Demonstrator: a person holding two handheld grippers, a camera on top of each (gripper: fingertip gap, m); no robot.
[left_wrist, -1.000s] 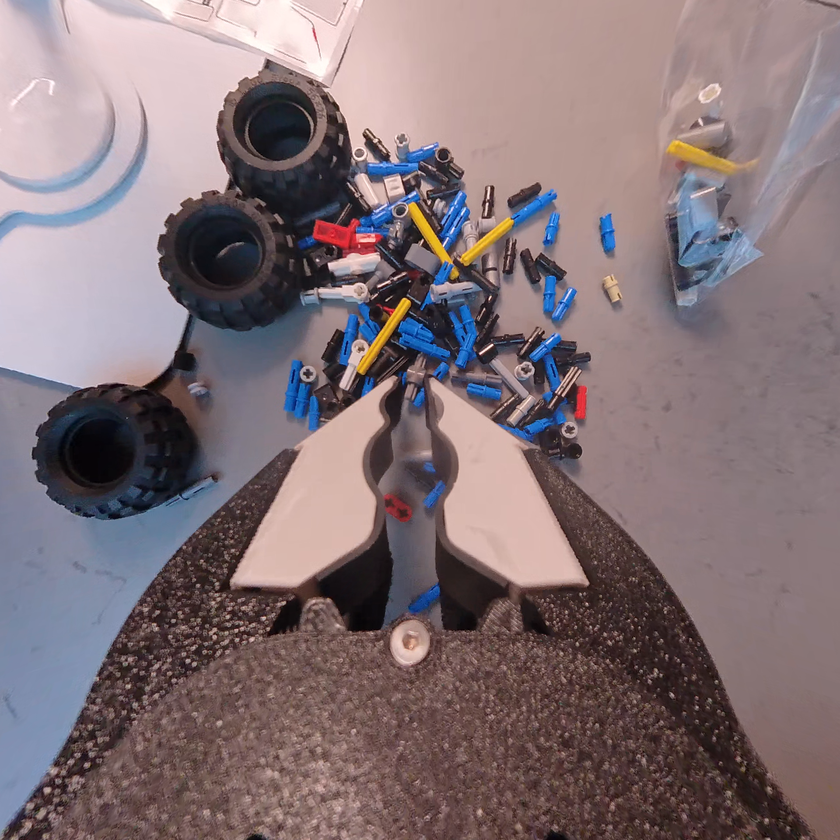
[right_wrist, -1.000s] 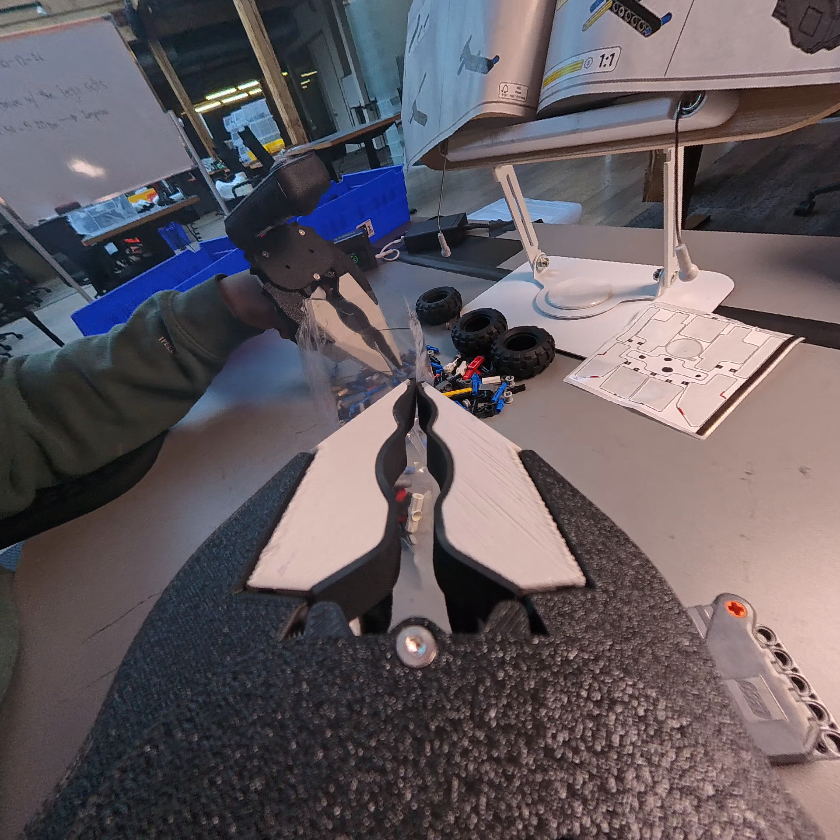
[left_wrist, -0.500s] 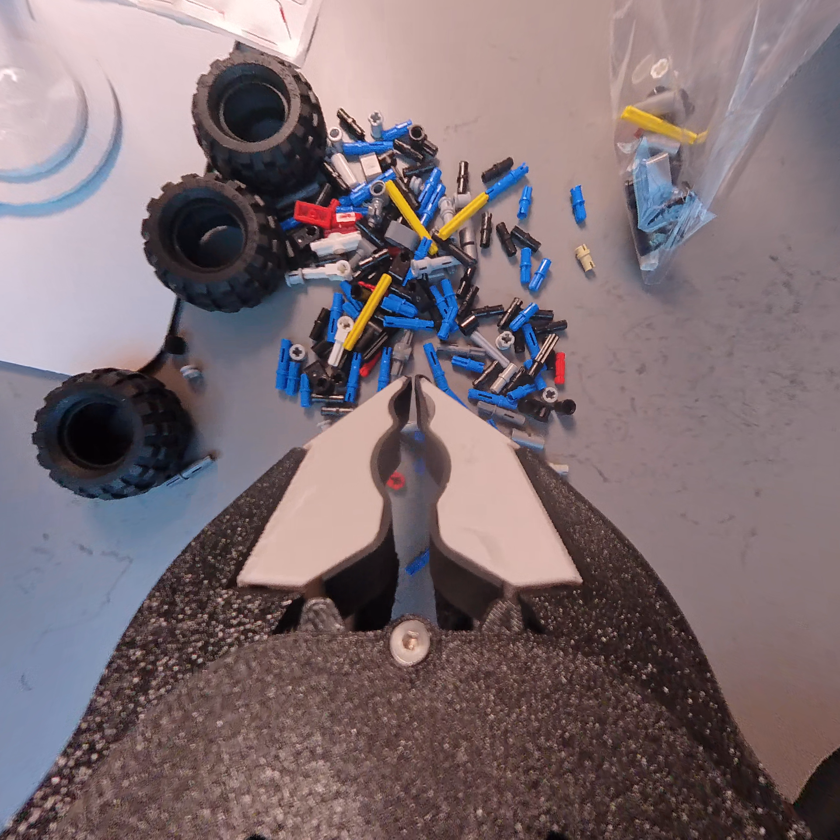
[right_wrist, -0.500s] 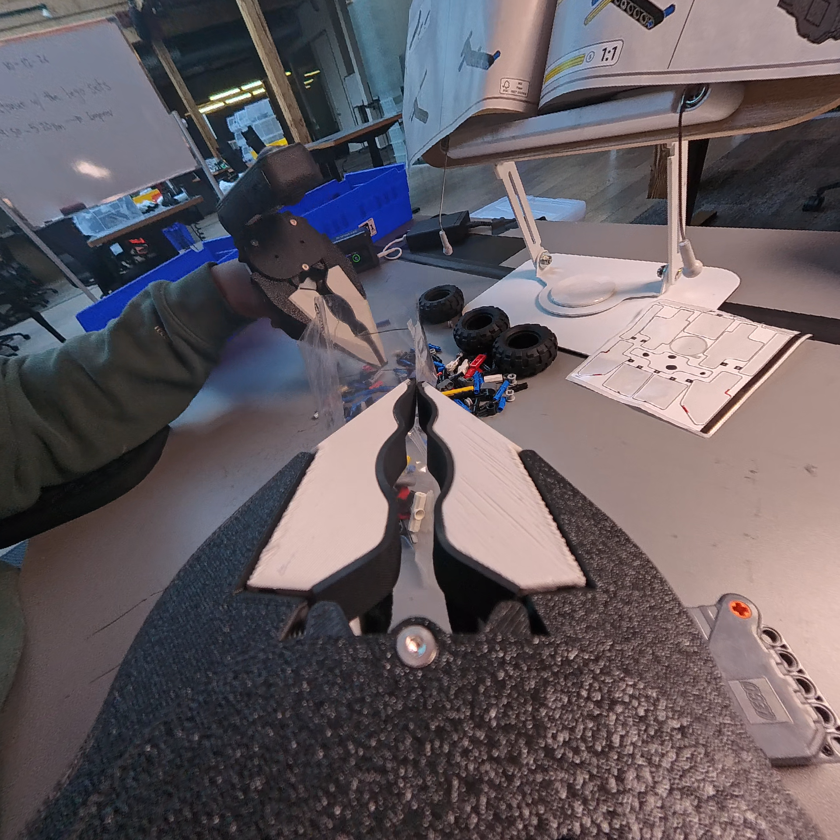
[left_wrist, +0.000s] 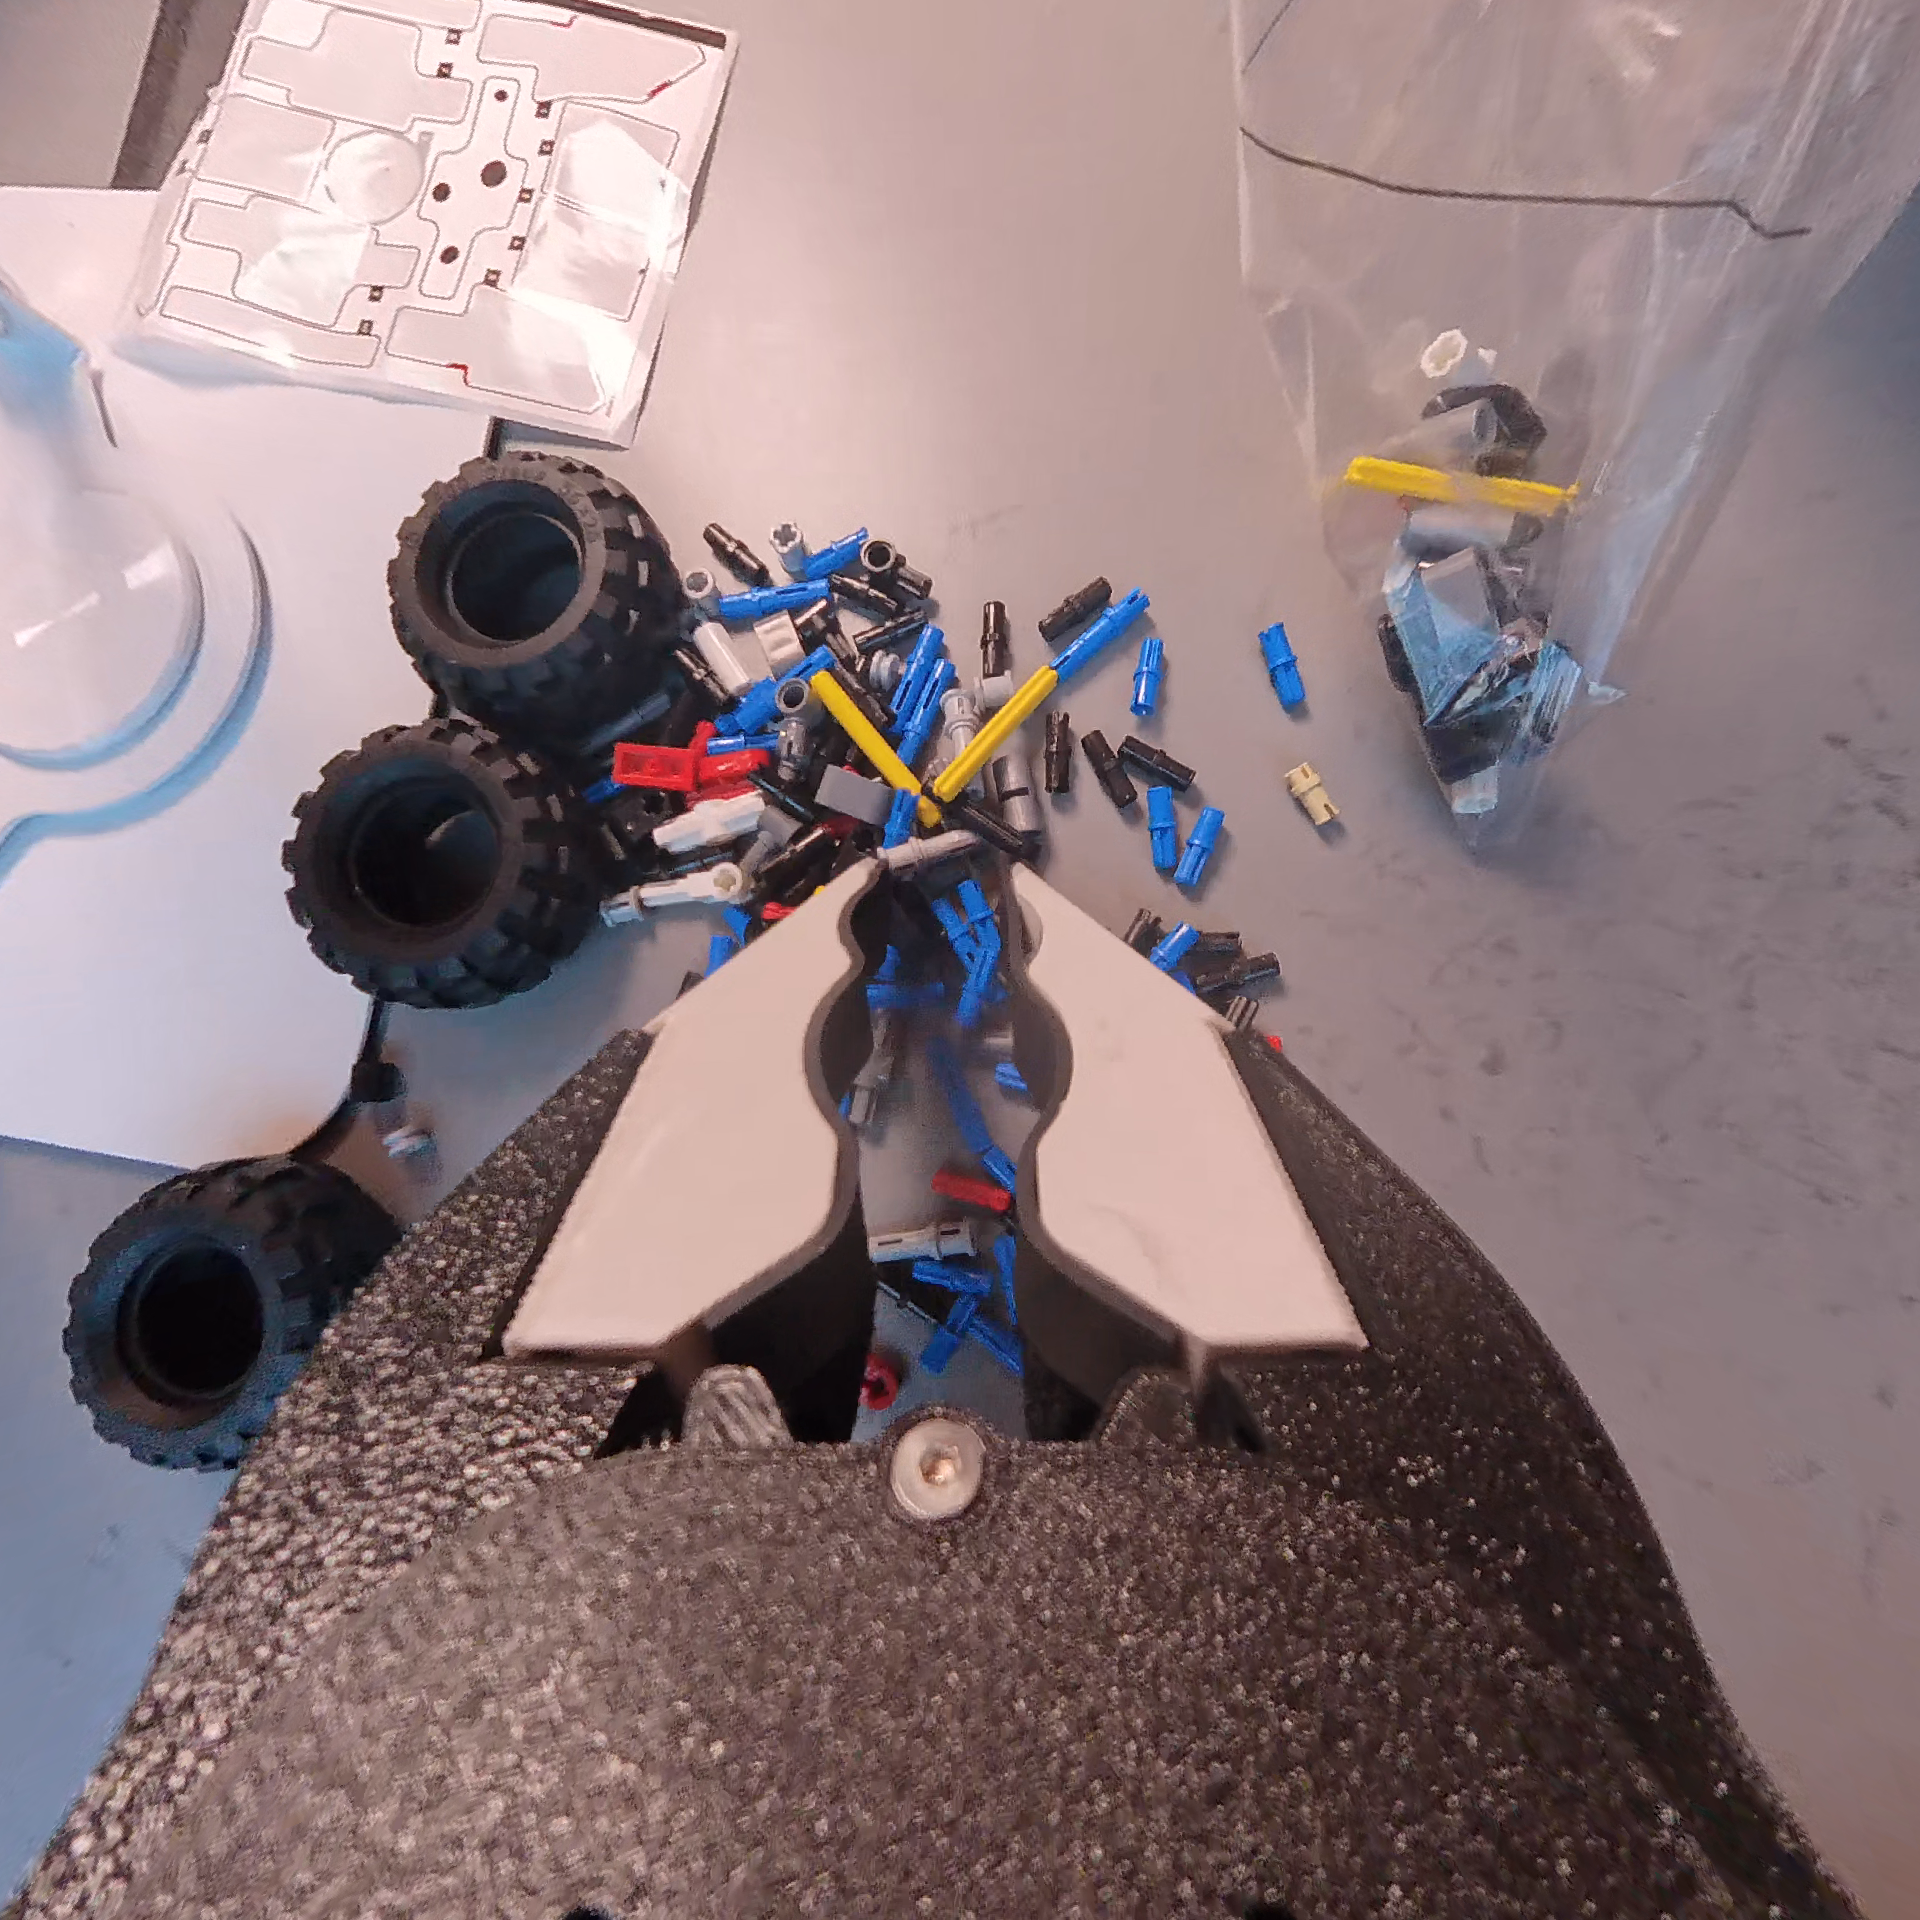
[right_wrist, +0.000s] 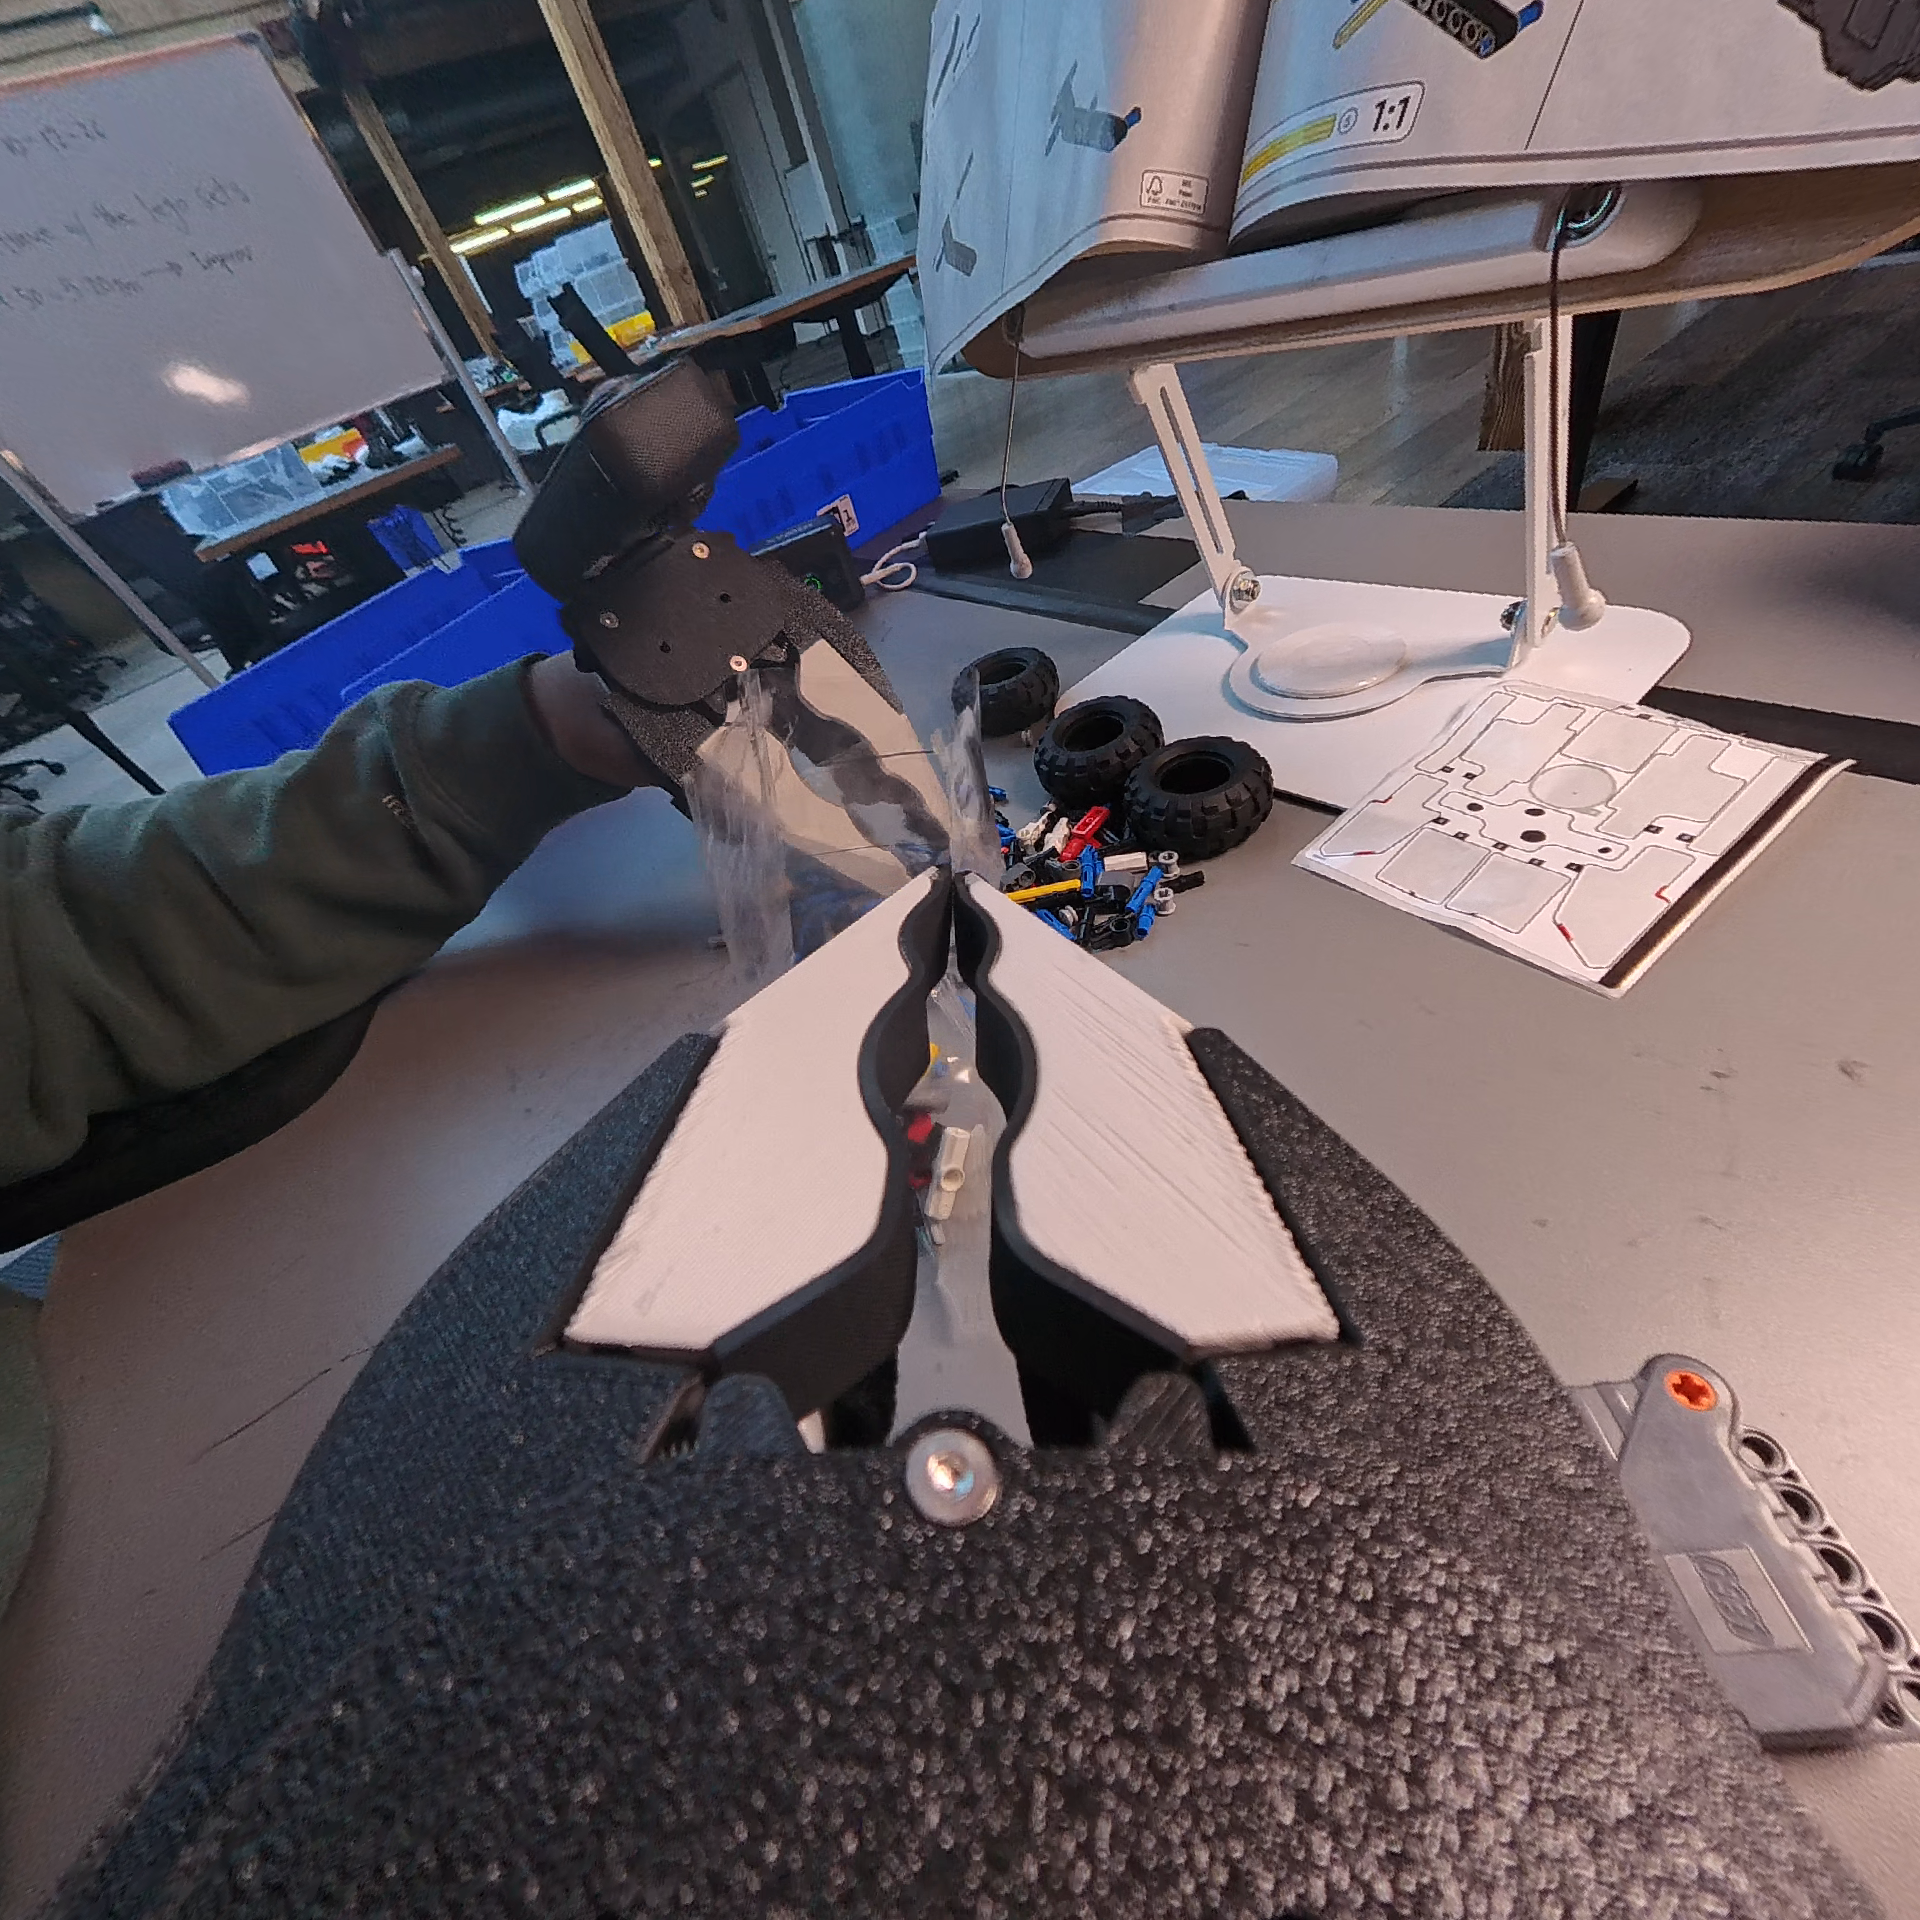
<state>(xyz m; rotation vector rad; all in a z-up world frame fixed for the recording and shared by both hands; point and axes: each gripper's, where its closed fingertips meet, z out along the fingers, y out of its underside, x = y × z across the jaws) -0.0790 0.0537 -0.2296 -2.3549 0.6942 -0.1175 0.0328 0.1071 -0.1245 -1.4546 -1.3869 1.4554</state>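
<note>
Hovering over a scattered heap of small blue, black, grey and yellow plastic building pins at the middle of the left wrist frame, the left gripper has its grey fingers parted narrowly with nothing between them. Three black knobbly rubber tyres lie to the left of the heap, and a white sticker sheet sits at upper left on the grey bench. In the right wrist frame, the right gripper has its fingers pinched together on a clear plastic bag with a few pieces inside, hanging at upper right of the left wrist frame. A grey beam piece lies at lower right.
</note>
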